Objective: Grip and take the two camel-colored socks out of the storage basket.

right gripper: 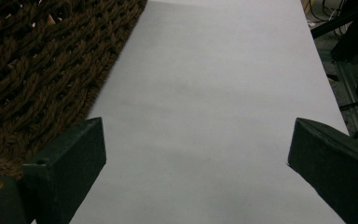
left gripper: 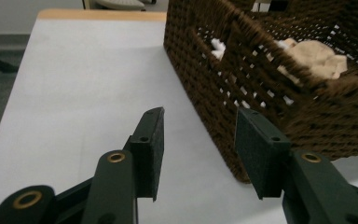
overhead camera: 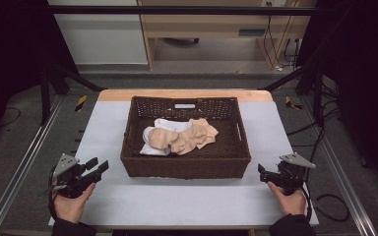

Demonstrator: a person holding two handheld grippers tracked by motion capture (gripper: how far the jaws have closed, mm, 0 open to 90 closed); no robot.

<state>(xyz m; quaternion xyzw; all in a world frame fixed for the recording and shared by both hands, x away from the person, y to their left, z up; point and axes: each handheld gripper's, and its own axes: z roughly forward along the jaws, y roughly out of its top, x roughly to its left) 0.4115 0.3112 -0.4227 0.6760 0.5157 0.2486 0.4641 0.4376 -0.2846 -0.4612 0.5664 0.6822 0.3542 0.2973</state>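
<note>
A dark brown woven basket (overhead camera: pixel 185 164) stands in the middle of the white table (overhead camera: pixel 177 201). Inside it lie a crumpled beige cloth (overhead camera: pixel 189 136) and a white cloth (overhead camera: pixel 170 125). My left gripper (overhead camera: pixel 98 166) rests at the table's near left, just left of the basket's front corner, open with nothing between its jaws. In the left gripper view that gripper (left gripper: pixel 198 147) points at the basket (left gripper: pixel 279 93), and the beige cloth (left gripper: pixel 314 53) shows over the rim. My right gripper (overhead camera: pixel 262 173) sits at the near right, open and empty. Its own view has the jaws (right gripper: pixel 196 154) wide over bare table beside the basket (right gripper: pixel 42 60).
The table's wooden far edge (overhead camera: pixel 184 94) lies behind the basket. Metal frame rails run along both sides on the floor. Cables lie on the floor at the right (overhead camera: pixel 332 206). Bare tabletop stretches in front of the basket and along both its sides.
</note>
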